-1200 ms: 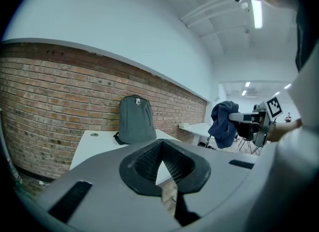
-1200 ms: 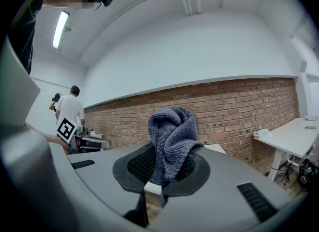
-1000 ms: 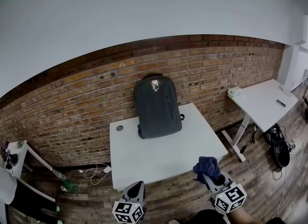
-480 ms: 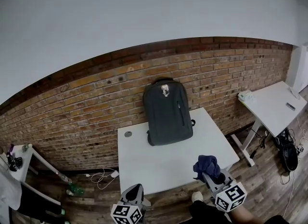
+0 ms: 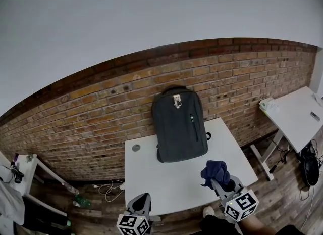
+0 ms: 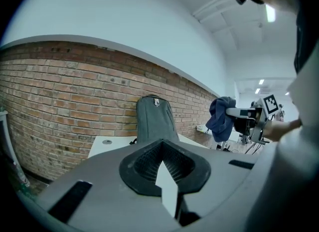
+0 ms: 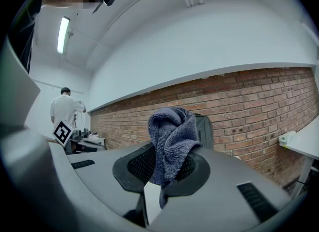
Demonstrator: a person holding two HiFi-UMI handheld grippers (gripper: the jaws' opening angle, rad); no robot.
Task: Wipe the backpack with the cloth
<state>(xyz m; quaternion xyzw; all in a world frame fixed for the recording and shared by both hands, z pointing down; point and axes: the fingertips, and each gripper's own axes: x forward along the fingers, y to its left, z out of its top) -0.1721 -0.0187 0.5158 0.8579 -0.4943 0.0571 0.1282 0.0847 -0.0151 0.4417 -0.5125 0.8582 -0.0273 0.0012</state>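
The left claw (image 6: 164, 166) was held low at the near edge of the surface (image 5: 171, 181), its jaws drawn together with nothing between them. The right claw (image 7: 160, 176) was raised a little higher at the near right corner and was clamped on the cloth (image 7: 172, 136) — a dark blue towel bunched into a loose wad that stood up above the jaws.

Beyond the claws the white surface was bare except for a small round disc (image 5: 136, 147) set into it near the far left. At the far edge the backpack (image 5: 179, 125) stood upright, its back leaned against the brick wall (image 5: 101, 112) and its grey front panel with the zip turned toward the claws. It was well apart from the cloth; no contact had been made.

The step in hand was judged to be the approach: the cloth was already secured, and the wiping itself was not yet begun. For the next move the cloth would need to be carried forward across the surface and pressed flat against the front panel, then drawn along it. Since the backpack was only propped against the wall, it could probably be pushed sideways or tipped by a firm stroke — a steadying touch from the empty left claw at its side or top was likely to be called for.
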